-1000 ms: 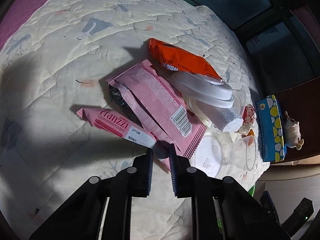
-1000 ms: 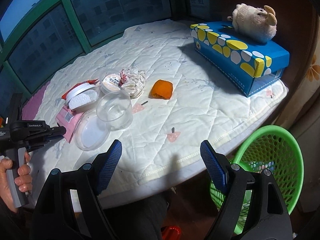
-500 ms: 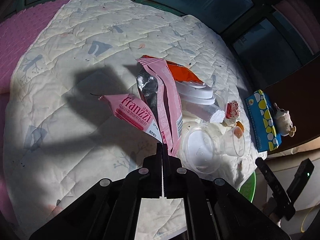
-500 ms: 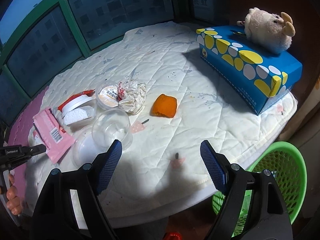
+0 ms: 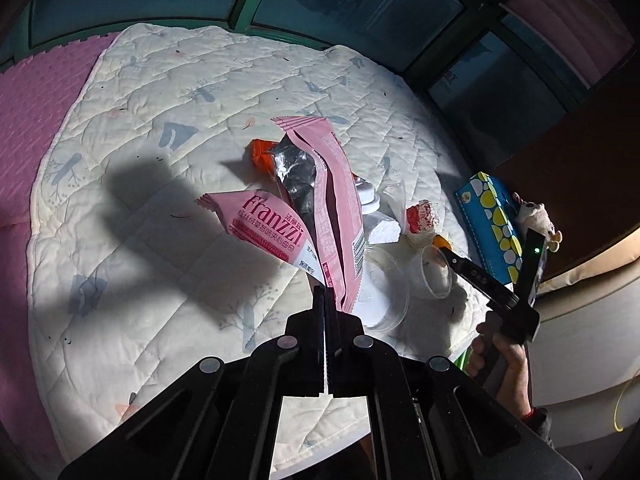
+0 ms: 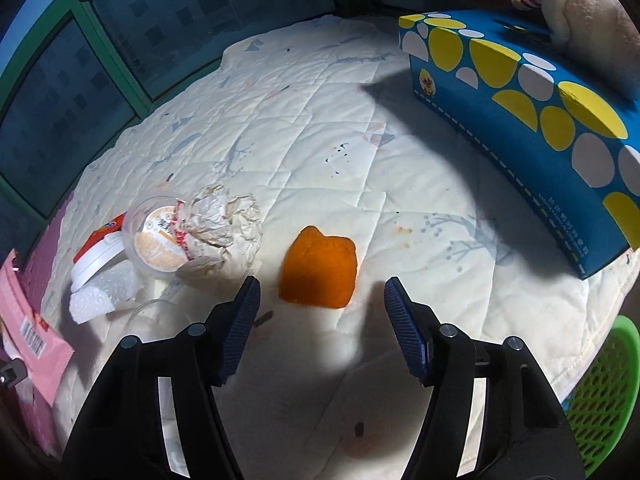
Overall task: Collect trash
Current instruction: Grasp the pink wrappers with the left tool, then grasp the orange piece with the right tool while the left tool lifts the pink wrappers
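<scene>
The right gripper (image 6: 320,304), jaws just closing, flanks the untouched orange peel (image 6: 318,272).

Your trash: wrappers lifted at centre frame, scraps lying on the quilt.

In your left wrist view, two pink wrappers (image 5: 320,216) hang pinched by their lower ends at centre frame, one printed "Franzzi", one torn open showing foil. In your right wrist view, an orange peel (image 6: 318,272) lies at centre; crumpled paper (image 6: 224,226) and a clear cup (image 6: 154,236) on its side touch at centre left, with a foam chunk (image 6: 102,296) below them.
</scene>
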Demonstrator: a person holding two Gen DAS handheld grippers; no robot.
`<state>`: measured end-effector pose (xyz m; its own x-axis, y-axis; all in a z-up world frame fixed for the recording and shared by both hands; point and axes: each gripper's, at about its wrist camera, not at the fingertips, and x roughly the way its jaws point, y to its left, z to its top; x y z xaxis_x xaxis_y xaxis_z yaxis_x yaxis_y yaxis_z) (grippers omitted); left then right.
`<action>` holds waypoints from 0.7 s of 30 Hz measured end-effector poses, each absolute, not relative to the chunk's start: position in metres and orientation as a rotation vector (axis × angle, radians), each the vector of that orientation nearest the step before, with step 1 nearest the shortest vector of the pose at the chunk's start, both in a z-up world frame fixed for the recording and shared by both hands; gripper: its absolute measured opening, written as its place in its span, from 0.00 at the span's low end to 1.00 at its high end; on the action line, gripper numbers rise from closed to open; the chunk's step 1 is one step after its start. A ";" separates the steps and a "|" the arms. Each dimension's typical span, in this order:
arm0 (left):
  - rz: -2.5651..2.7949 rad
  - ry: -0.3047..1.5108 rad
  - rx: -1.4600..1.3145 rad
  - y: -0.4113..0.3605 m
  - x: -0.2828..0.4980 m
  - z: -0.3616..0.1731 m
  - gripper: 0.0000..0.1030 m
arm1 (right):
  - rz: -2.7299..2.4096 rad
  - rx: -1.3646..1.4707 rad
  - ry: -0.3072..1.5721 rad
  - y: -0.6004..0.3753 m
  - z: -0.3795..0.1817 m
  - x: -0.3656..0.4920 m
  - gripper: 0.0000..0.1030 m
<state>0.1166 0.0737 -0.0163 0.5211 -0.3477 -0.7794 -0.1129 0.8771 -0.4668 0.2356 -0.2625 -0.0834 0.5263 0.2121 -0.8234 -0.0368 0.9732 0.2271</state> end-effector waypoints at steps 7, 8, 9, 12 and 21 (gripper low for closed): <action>-0.205 1.021 -0.479 0.056 0.120 -0.008 0.01 | 0.156 0.153 1.005 -0.258 -0.086 0.243 0.42; -0.214 1.021 -0.476 0.053 0.121 -0.007 0.01 | 0.160 0.148 1.003 -0.258 -0.085 0.242 0.41; -0.220 1.019 -0.468 0.050 0.121 -0.006 0.01 | 0.160 0.145 0.999 -0.257 -0.085 0.241 0.39; -0.243 1.020 -0.455 0.040 0.120 -0.003 0.01 | 0.166 0.159 0.988 -0.258 -0.081 0.236 0.36; -0.333 1.026 -0.394 -0.001 0.122 0.005 0.01 | 0.172 0.200 0.919 -0.280 -0.056 0.190 0.32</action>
